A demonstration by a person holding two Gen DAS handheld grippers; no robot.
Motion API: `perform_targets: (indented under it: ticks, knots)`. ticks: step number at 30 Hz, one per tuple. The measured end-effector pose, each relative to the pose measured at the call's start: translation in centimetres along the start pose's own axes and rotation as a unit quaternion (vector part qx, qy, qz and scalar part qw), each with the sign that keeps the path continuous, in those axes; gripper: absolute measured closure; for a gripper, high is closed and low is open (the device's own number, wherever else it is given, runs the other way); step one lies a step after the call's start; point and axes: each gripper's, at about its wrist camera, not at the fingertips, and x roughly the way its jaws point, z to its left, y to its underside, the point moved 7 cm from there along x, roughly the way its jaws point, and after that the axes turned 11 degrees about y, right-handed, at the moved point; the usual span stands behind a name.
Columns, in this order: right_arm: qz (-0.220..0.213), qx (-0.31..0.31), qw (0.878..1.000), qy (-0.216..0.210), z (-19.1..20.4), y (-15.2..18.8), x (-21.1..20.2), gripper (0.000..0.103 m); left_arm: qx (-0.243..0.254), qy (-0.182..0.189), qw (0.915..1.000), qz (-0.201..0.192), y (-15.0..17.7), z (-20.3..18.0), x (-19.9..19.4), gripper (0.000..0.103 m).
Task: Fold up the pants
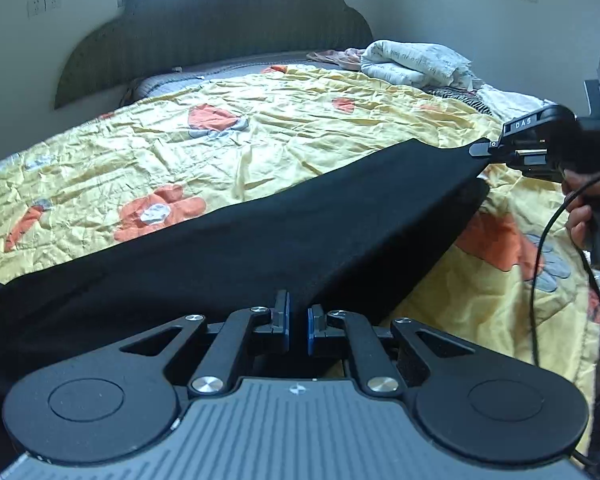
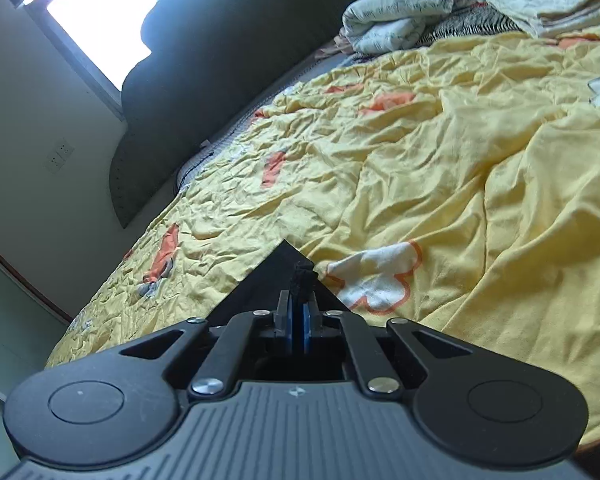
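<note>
You are holding a pair of black pants (image 1: 260, 236) stretched in the air above a bed covered by a crumpled yellow quilt (image 1: 260, 136) with orange flowers. Your left gripper (image 1: 298, 322) has its two blue-padded fingers drawn close on a fold of the dark cloth, with a narrow gap showing between the pads where the fabric passes. Your right gripper (image 2: 299, 316), seen from the left camera off to the right, is clamped tight on a far corner of the pants, and its own camera shows the cloth bunched between the pressed pads. The fabric spans taut between the two grips and sags to the quilt at the lower left. It looks soft, light and limp, so it will likely drape and slide, not hold a crease; pinching at hems or the waistband edge should give the surest hold. Folded white bedding (image 1: 416, 62) lies near the headboard (image 1: 212, 36).
</note>
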Motion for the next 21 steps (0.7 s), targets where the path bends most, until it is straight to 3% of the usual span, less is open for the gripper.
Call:
perform_targets:
  ticks: [5,9,11,13,16,19,21]
  knots:
    - [0.011,-0.024,0.999,0.033,-0.9,0.8,0.6,0.098,0.002,0.005,0.9994,0.033,1.6,-0.4,1.5,0.093]
    - [0.027,-0.026,0.998,0.047,-1.5,1.4,2.0,0.098,0.018,0.003,0.9991,0.037,1.6,-0.6,1.5,0.092]
    - [0.031,-0.036,0.997,0.056,-1.3,1.4,2.1,0.096,0.018,0.009,0.9989,0.042,1.5,-0.6,1.4,0.089]
    - [0.03,-0.049,0.996,0.065,-1.1,1.3,1.8,0.092,0.015,0.015,0.9987,0.047,1.6,-0.6,1.2,0.078]
    - [0.005,-0.059,0.993,0.1,-1.6,0.7,0.7,0.084,0.014,0.025,0.9982,0.052,1.7,-0.9,0.6,0.078]
    - [-0.056,-0.08,0.986,0.138,-1.5,-0.4,-1.2,0.084,0.018,0.034,0.9984,0.042,1.0,-1.4,-0.5,0.074]
    - [-0.075,-0.108,0.986,0.103,0.2,-0.4,-1.9,0.084,0.005,0.044,0.9987,0.023,0.1,-1.6,-1.3,0.068]
